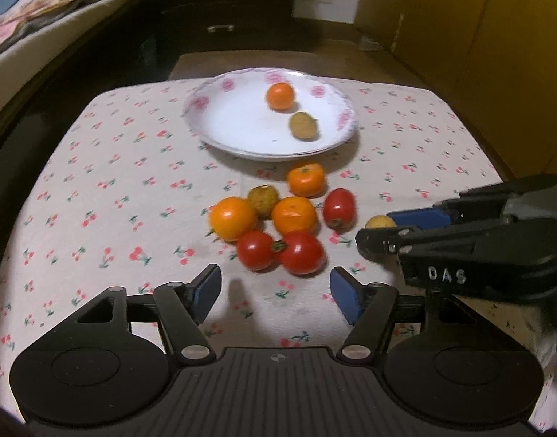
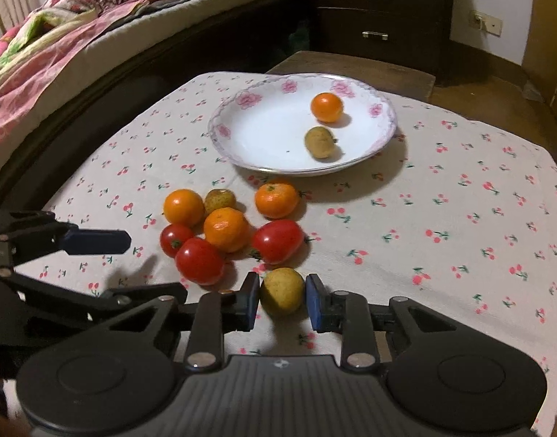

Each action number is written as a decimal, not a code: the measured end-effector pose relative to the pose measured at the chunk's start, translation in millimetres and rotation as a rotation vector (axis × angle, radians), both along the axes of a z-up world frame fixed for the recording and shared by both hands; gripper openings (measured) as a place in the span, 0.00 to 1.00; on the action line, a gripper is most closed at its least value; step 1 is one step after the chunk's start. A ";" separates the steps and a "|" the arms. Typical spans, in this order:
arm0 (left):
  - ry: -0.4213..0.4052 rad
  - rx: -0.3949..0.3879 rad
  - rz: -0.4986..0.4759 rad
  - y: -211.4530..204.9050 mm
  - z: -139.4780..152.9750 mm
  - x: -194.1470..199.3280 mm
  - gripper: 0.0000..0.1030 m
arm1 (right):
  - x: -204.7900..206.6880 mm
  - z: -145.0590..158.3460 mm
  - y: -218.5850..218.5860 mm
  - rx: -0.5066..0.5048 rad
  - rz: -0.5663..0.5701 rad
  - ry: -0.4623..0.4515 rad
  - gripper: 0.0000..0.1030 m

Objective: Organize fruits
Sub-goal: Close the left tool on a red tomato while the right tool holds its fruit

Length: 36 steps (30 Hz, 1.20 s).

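Observation:
A white plate with a pink flower rim (image 1: 220,109) (image 2: 249,145) holds a small orange fruit (image 1: 280,95) (image 2: 326,107) and a brownish-yellow fruit (image 1: 304,126) (image 2: 319,141). In front of it lies a cluster of orange fruits (image 1: 294,215) (image 2: 226,229), red tomatoes (image 1: 302,252) (image 2: 200,260) and a yellowish fruit (image 1: 263,200) (image 2: 220,199). My right gripper (image 2: 282,296) (image 1: 378,227) is shut on a yellow fruit (image 2: 282,290) (image 1: 379,222) at the cloth. My left gripper (image 1: 274,291) is open and empty, just in front of the tomatoes; one of its fingers (image 2: 96,241) shows in the right wrist view.
The table wears a white cloth with a cherry print (image 1: 132,167) (image 2: 460,218). A bed with blankets (image 2: 59,43) stands to the left and a dark drawer chest (image 2: 380,11) behind. Yellow cabinet doors (image 1: 497,36) are at the right.

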<state>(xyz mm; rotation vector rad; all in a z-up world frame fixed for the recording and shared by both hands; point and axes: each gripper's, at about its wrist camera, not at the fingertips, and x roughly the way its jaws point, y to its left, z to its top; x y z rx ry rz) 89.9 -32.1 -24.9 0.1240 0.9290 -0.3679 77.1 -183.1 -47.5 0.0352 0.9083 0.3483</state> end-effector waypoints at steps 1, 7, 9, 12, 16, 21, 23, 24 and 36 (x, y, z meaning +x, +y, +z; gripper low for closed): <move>-0.003 0.003 -0.007 -1.9 -0.4 0.4 0.69 | -0.5 0.9 -4.0 0.013 -0.008 0.003 0.37; 0.015 -0.023 0.013 -5.0 -2.7 6.3 0.66 | -3.4 4.3 -16.0 0.038 -0.031 0.001 0.37; 0.015 -0.034 0.005 -8.4 -2.0 6.6 0.66 | -2.4 4.9 -19.4 0.040 -0.044 0.002 0.37; 0.014 -0.020 0.001 -14.1 -5.1 9.6 0.68 | -2.2 6.1 -23.0 0.048 -0.056 0.002 0.37; 0.018 -0.030 0.011 -15.7 -6.6 14.2 0.68 | -3.1 6.3 -25.2 0.051 -0.059 0.004 0.37; 0.010 -0.041 -0.003 -16.1 -1.6 9.3 0.65 | -2.6 6.0 -27.5 0.054 -0.066 0.012 0.37; 0.016 -0.045 0.013 -15.6 -2.2 9.9 0.65 | -2.6 6.1 -28.4 0.056 -0.068 0.014 0.37; 0.019 -0.046 0.014 -16.4 -2.7 10.3 0.65 | -2.2 5.6 -28.2 0.057 -0.067 0.015 0.37; 0.053 -0.006 0.030 -19.9 -16.3 8.3 0.54 | -3.9 7.0 -29.1 0.067 -0.059 0.018 0.37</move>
